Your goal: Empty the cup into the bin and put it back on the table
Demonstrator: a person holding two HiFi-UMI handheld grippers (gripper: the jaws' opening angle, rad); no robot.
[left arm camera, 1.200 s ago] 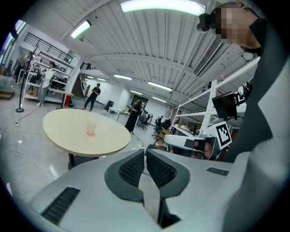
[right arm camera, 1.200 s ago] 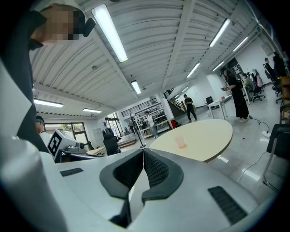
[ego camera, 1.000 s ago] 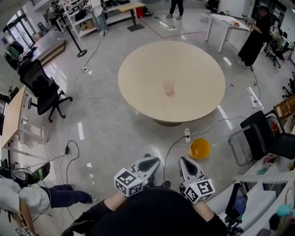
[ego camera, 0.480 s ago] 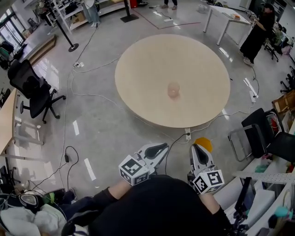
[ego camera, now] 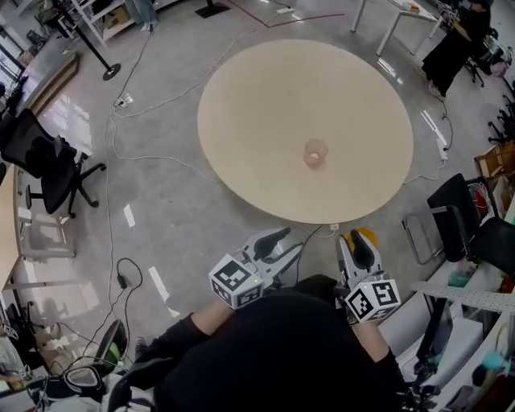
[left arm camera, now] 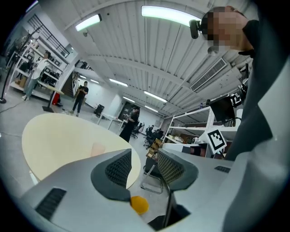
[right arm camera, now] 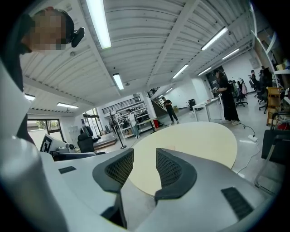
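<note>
A translucent pink cup point(ego camera: 315, 153) stands upright right of centre on the round beige table point(ego camera: 265, 105); it also shows faintly as the cup point(left arm camera: 98, 148) in the left gripper view. The yellow bin point(ego camera: 367, 236) sits on the floor by the table's near edge, half hidden behind my right gripper point(ego camera: 356, 245); the left gripper view shows the bin point(left arm camera: 139, 205) low between the jaws. My left gripper point(ego camera: 278, 245) and the right one are held close to my body, short of the table. Both have just been opening, and both pairs of jaws stand apart with nothing between them.
A black folding chair point(ego camera: 460, 216) stands right of the bin. A power strip point(ego camera: 334, 228) and cables point(ego camera: 121, 265) lie on the floor. An office chair point(ego camera: 50, 165) is at the left. A person point(ego camera: 451, 48) and a white table point(ego camera: 394, 16) are at the far right.
I have moved closer to the round table, and the bin now lies just ahead of the right gripper. Both grippers' jaws, shut before, have parted.
</note>
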